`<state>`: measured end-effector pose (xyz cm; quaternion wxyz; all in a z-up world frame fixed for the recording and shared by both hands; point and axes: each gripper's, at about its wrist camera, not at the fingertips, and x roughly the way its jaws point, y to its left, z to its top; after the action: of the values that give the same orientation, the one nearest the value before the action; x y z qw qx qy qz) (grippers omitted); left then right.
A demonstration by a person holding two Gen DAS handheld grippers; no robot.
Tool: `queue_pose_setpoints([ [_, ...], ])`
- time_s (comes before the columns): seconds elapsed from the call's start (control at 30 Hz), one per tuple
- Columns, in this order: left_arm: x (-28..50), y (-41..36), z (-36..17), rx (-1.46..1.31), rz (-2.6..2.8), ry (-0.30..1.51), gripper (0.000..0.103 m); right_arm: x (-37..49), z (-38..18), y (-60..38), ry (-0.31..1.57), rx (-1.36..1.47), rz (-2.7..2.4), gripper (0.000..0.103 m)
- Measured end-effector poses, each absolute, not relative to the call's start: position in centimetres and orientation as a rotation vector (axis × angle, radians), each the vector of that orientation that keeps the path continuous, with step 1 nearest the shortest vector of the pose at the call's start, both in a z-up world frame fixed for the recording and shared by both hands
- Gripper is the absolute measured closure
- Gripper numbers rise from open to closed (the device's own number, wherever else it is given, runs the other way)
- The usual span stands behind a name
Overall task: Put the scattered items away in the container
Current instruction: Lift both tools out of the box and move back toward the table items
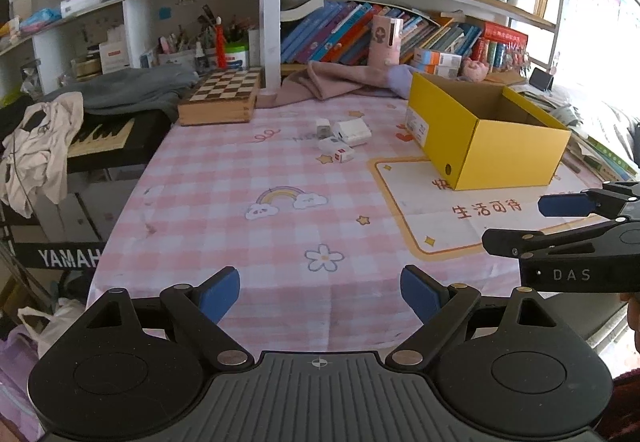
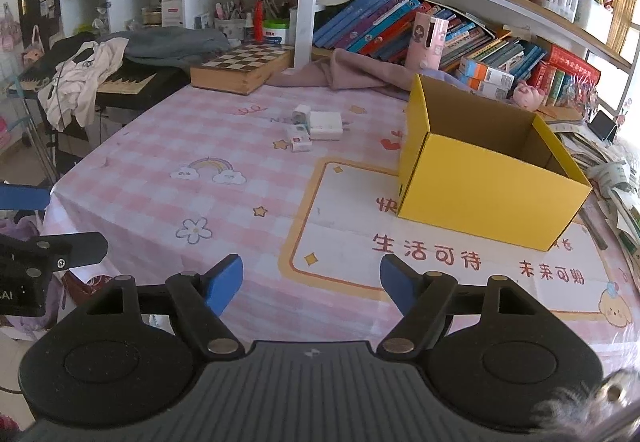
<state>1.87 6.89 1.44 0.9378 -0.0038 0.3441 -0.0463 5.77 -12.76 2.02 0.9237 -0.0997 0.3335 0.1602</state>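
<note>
Three small white chargers lie clustered on the table [image 1: 224, 202], well apart from both of my tools: a larger square charger [image 1: 353, 131], a small charger [image 1: 322, 127] just beside it on the far side, and a charger with a red mark [image 1: 337, 150] on the near side. They appear to touch or nearly touch one another; I cannot tell which. The yellow box [image 1: 504, 154] stands open-topped to the right of the cluster, near it but not touching, and from what shows of its inside it looks empty.

My left tool [image 1: 320, 292] is released, fingers spread wide, holding nothing, hovering over the near table edge. My right tool [image 2: 312, 280] is likewise spread and holds nothing, over the near edge in front of the box.

I judge the task to be at its start: no item is in the box, and the step in hand is the approach to the first pick. The next move calls for reaching forward to the cluster, lining the fingers across one charger, likely the nearest, and separating it from its neighbours without scattering them.
</note>
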Motion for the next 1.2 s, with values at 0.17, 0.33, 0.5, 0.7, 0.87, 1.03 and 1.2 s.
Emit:
queue_pose_setpoints([
  [0.17, 2.1, 7.0, 1.5, -0.029, -0.098, 0.692, 0.013, 6.0, 2.2, -12.6, 0.678, -0.22, 0.339, 0.027],
  [0.33, 2.5, 7.0, 1.4, -0.031, -0.088, 0.692, 0.013, 6.7, 2.1, -12.4, 0.676, -0.221, 0.348, 0.027],
  [0.5, 3.8, 7.3, 1.4, -0.045, -0.065, 0.685, 0.013, 8.1, 2.2, -12.1, 0.665, -0.233, 0.378, 0.027],
  [0.7, 6.5, 7.3, 1.9, -0.034, -0.045, 0.66, 0.013, 11.2, 2.6, -11.9, 0.642, -0.22, 0.397, 0.027],
  [0.87, 9.3, 7.1, 2.4, 0.015, -0.022, 0.622, 0.013, 14.5, 2.9, -11.6, 0.629, -0.207, 0.413, 0.026],
  [1.03, 12.1, 6.9, 2.7, 0.042, -0.004, 0.604, 0.013, 17.8, 3.1, -11.2, 0.616, -0.193, 0.438, 0.024],
  [1.2, 14.3, 6.9, 2.3, 0.023, 0.014, 0.622, 0.013, 21.0, 2.7, -10.8, 0.64, -0.175, 0.463, 0.024],
])
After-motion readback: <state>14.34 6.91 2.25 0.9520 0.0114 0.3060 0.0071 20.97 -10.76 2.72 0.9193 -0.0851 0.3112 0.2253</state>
